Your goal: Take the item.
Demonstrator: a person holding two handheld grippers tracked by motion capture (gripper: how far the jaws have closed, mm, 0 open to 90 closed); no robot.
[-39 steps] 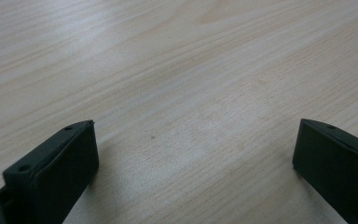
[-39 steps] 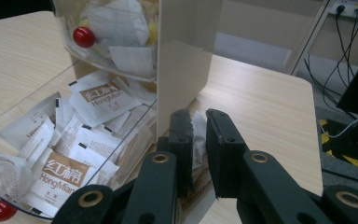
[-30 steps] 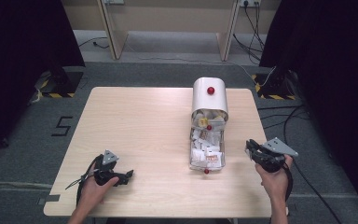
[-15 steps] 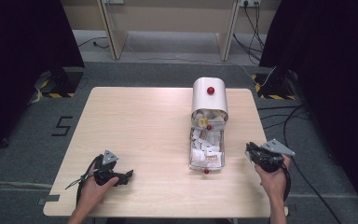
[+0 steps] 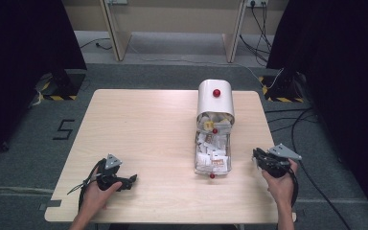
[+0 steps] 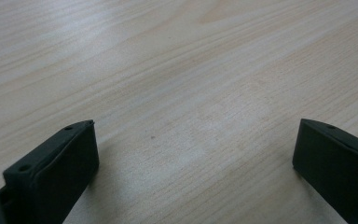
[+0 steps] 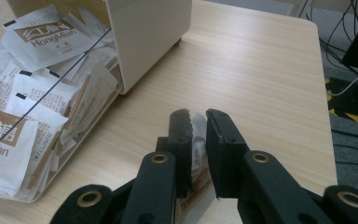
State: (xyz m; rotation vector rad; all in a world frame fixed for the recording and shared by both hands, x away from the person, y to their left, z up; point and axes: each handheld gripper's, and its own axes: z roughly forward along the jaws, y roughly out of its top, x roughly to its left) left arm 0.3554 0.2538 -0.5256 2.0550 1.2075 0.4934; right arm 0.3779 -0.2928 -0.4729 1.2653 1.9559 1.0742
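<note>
Right gripper (image 7: 196,122) has eased slightly back toward my edge of the worktop (image 5: 143,124) since the earlier frames; left gripper (image 6: 193,140) unchanged.

Item: one sachet (image 7: 198,135), pinched between my right fingers, nearly closed, just right of the clear tray (image 5: 212,168) of sachets under the white bin (image 5: 215,103). Left fingers wide apart, empty, resting low at the near-left corner. Right hand held level, pointing toward the bin. Risk, as I judge it: the thin edge grip may let the sachet slip if I swing fast.
</note>
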